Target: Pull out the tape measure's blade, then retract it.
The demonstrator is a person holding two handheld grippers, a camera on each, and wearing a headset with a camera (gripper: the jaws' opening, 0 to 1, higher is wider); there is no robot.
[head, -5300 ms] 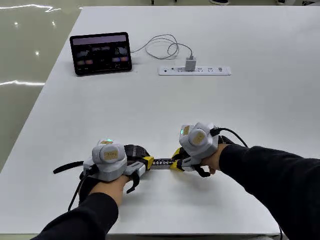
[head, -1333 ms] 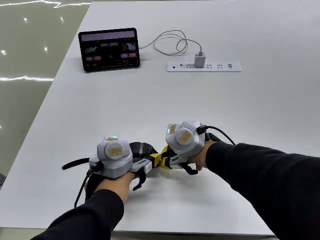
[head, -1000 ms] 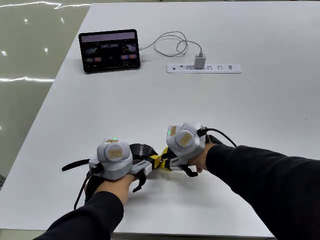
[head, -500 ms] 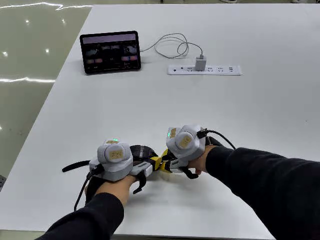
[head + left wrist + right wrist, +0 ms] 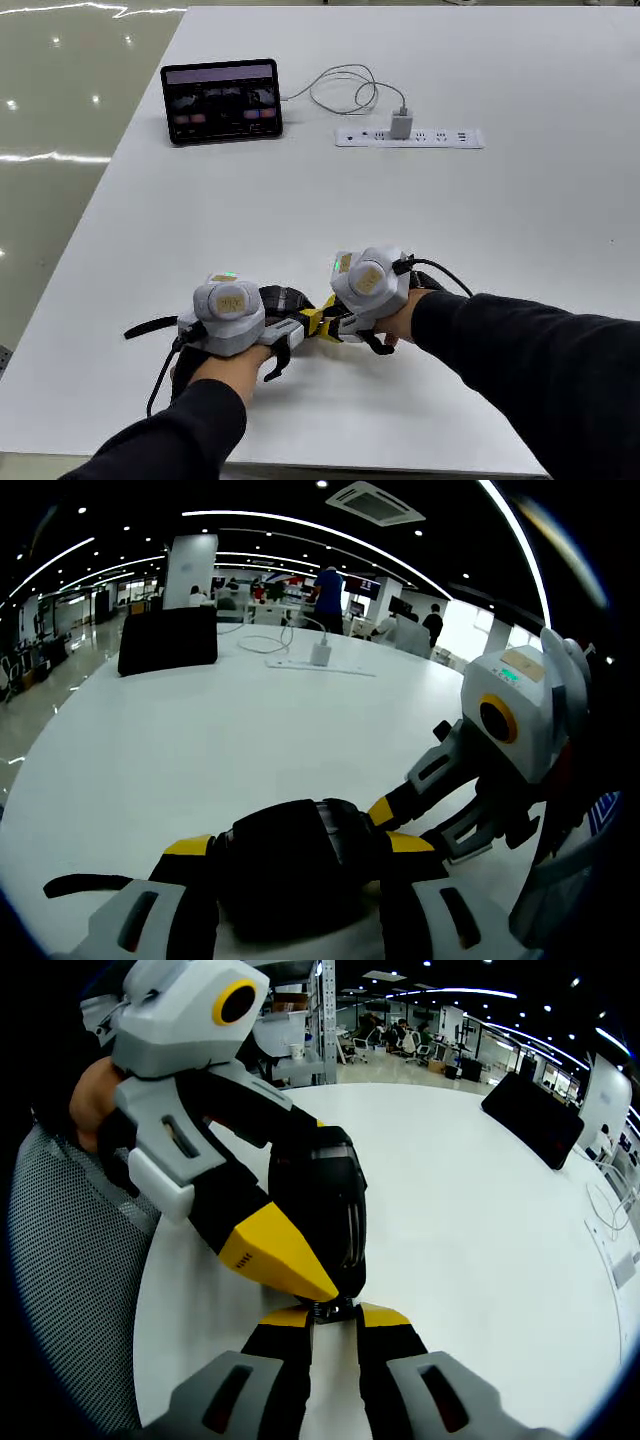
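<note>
The black tape measure lies on the white table near its front edge. My left gripper is shut on its case, and in the left gripper view the case fills the gap between the yellow-tipped jaws. My right gripper sits close against it from the right. In the right gripper view my own gripper is shut on the blade's end hook, tight against the case. No length of blade shows between the two grippers.
A dark tablet stands at the back left. A white power strip with a charger and a looped cable lies behind the middle. A black strap trails left of my left hand. The table's left edge drops to a glossy floor.
About five seconds ago a short stretch of blade showed between the grippers; now the right gripper is up against the case. Over the last second nothing has visibly changed.
</note>
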